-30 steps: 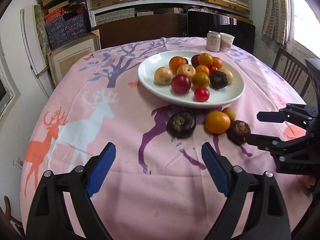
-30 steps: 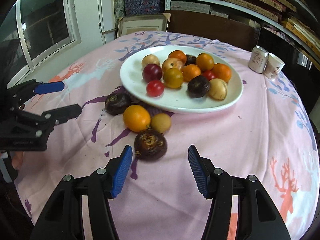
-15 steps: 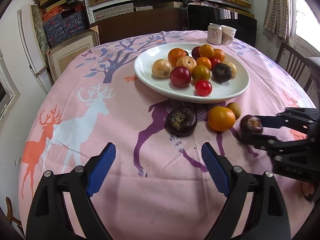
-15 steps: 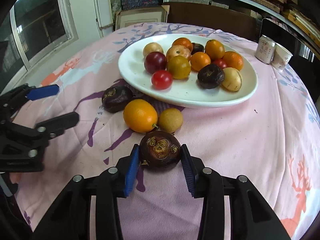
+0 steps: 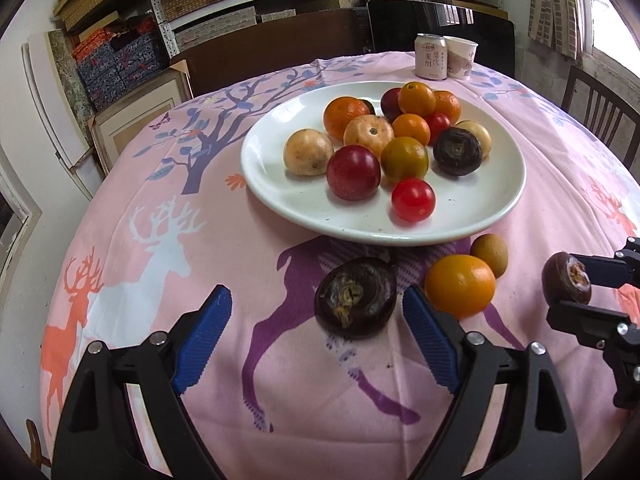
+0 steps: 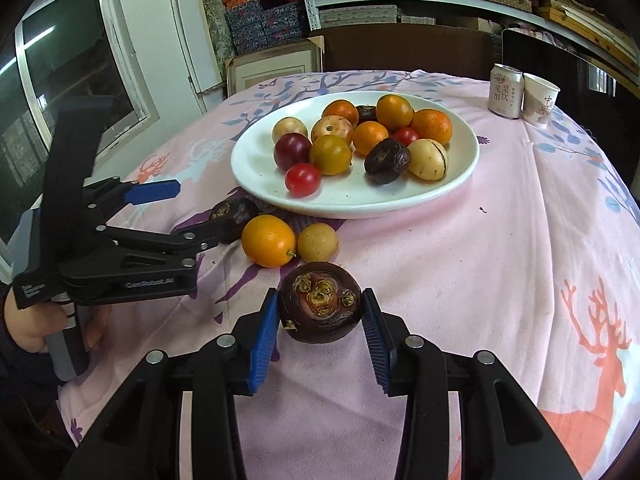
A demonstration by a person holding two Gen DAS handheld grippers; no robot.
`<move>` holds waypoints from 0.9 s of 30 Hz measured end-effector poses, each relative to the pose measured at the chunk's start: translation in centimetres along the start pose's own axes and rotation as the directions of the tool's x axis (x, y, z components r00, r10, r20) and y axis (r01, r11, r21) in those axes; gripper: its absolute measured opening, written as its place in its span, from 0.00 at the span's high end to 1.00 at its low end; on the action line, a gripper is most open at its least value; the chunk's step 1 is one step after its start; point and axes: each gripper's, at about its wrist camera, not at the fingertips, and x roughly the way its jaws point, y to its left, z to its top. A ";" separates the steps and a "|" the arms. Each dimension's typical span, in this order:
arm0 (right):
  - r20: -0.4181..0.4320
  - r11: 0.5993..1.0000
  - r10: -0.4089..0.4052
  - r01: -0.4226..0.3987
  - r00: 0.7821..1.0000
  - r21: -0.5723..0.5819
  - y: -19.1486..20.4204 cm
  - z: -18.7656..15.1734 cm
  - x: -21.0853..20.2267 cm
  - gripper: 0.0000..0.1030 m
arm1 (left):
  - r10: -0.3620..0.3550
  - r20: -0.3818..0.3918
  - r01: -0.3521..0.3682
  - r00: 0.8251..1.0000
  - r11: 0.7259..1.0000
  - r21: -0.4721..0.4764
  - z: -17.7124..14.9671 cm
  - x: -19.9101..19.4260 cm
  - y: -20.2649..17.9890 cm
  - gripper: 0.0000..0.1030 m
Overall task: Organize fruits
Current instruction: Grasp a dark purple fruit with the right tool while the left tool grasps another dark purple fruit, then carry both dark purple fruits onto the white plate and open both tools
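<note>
My right claw (image 6: pixel 320 328) pinched a dark purple mangosteen (image 6: pixel 320 303) between its blue pads, at the 6 o'clock side of the spread. My left claw (image 5: pixel 316 332) stood spread wide, its pads either side of a second dark mangosteen (image 5: pixel 355 303) without touching it; that fruit lay on the cloth just at 6 o'clock of the plate.

The surface (image 6: pixel 520 240) was round and covered with a pink cloth printed with deer and a tree. On it sat a wide white plate (image 6: pixel 400 204), holding a heap of fruit: oranges, a dark red plum (image 6: pixel 292 151), a yellow-green fruit (image 6: pixel 330 154), a pale yellow one (image 6: pixel 427 159), another dark mangosteen (image 6: pixel 387 160) and a small red tomato (image 6: pixel 303 179).

Off the plate, at its 7 o'clock in the right wrist view, an orange (image 6: pixel 269 241) lay touching a small tan fruit (image 6: pixel 318 242). At about 1 o'clock of the plate, near the far edge, a drink can (image 6: pixel 505 91) stood upright just beside a paper cup (image 6: pixel 540 99).
</note>
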 end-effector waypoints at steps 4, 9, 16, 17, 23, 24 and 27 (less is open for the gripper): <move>0.008 1.000 -0.001 0.001 1.000 0.001 0.0 0.0 -0.2 0.59 | -0.008 -0.001 0.008 1.000 1.000 0.010 0.1 0.5 -0.3 0.21; 0.009 1.000 0.003 -0.003 1.000 0.007 0.0 0.0 -0.2 0.59 | -0.082 -0.032 0.083 0.996 0.997 0.011 0.0 1.1 -0.4 0.49; 0.014 1.000 0.007 -0.007 1.000 0.014 -0.2 0.0 -0.3 0.59 | -0.105 -0.041 0.105 0.994 0.994 -0.002 -0.3 1.0 -0.5 0.58; 0.015 1.000 0.009 -0.009 1.000 0.014 -0.2 -0.1 -0.3 0.59 | -0.102 -0.042 0.102 0.994 0.995 -0.005 -0.4 0.9 -0.5 0.58; 0.015 1.000 0.011 -0.012 1.000 0.020 -0.4 0.0 -0.3 0.59 | -0.105 -0.018 0.104 0.994 0.994 -0.021 -1.2 -1.0 -0.1 0.58; 0.017 1.000 0.010 -0.011 1.000 0.019 -0.4 0.0 -0.4 0.59 | -0.104 -0.009 0.104 0.995 0.994 -0.026 -1.3 -1.4 0.1 0.58; 0.024 1.000 0.006 -0.007 1.000 0.020 -0.4 0.0 -0.5 0.59 | -0.102 0.017 0.103 0.995 0.994 -0.035 -1.9 -3.0 0.6 0.58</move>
